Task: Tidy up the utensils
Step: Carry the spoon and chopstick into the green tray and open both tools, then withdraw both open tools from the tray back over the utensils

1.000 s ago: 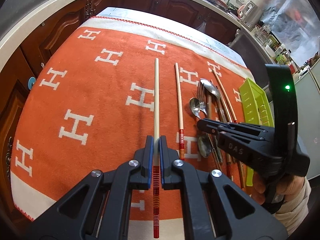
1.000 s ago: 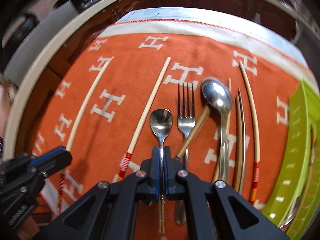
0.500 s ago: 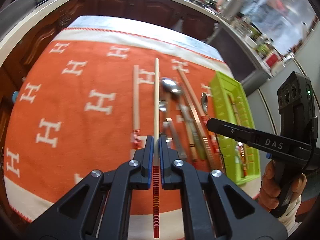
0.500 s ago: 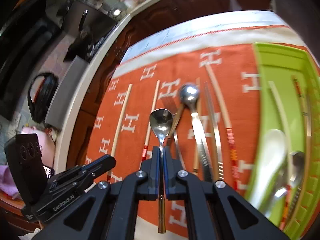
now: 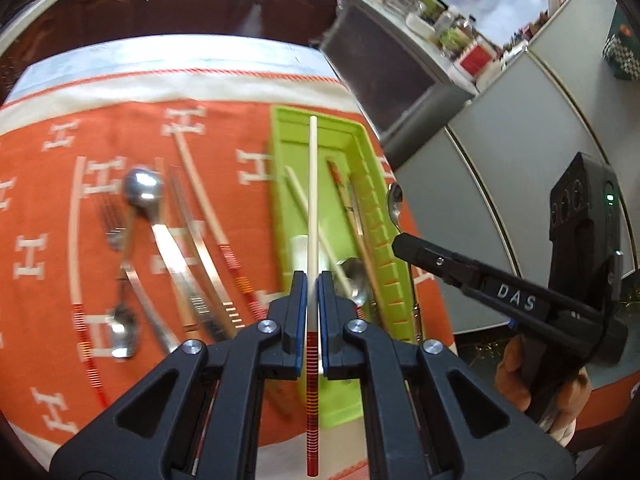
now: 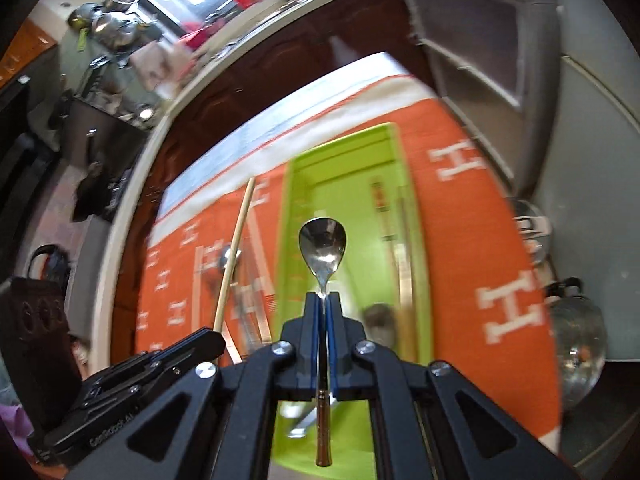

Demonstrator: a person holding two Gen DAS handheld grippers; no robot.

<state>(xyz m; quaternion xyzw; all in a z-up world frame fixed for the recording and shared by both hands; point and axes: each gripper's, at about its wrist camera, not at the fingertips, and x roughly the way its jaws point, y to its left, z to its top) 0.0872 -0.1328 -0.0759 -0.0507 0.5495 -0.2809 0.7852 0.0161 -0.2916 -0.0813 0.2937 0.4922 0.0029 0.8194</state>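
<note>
My left gripper (image 5: pixel 312 280) is shut on a pale chopstick (image 5: pixel 313 184) with a red striped end and holds it lengthwise above the green utensil tray (image 5: pixel 280 152). My right gripper (image 6: pixel 325 300) is shut on a small metal spoon (image 6: pixel 322 242), held above the same green tray (image 6: pixel 344 160). The tray holds chopsticks (image 5: pixel 340 184) and a spoon (image 5: pixel 354 278). On the orange cloth (image 5: pixel 40 200) left of the tray lie a fork (image 5: pixel 112 220), spoons (image 5: pixel 142 188) and chopsticks (image 5: pixel 74 232). The right gripper also shows in the left wrist view (image 5: pixel 400 242).
The orange cloth with white H marks (image 6: pixel 500 300) covers the table. A counter with dark wooden cabinets (image 5: pixel 160 8) runs behind it. A glass kettle (image 6: pixel 576 344) stands to the right. The left gripper shows at lower left in the right wrist view (image 6: pixel 216 340).
Both grippers have moved right from over the cloth to over the green tray, carrying the chopstick and the spoon with them. Both stayed shut.
</note>
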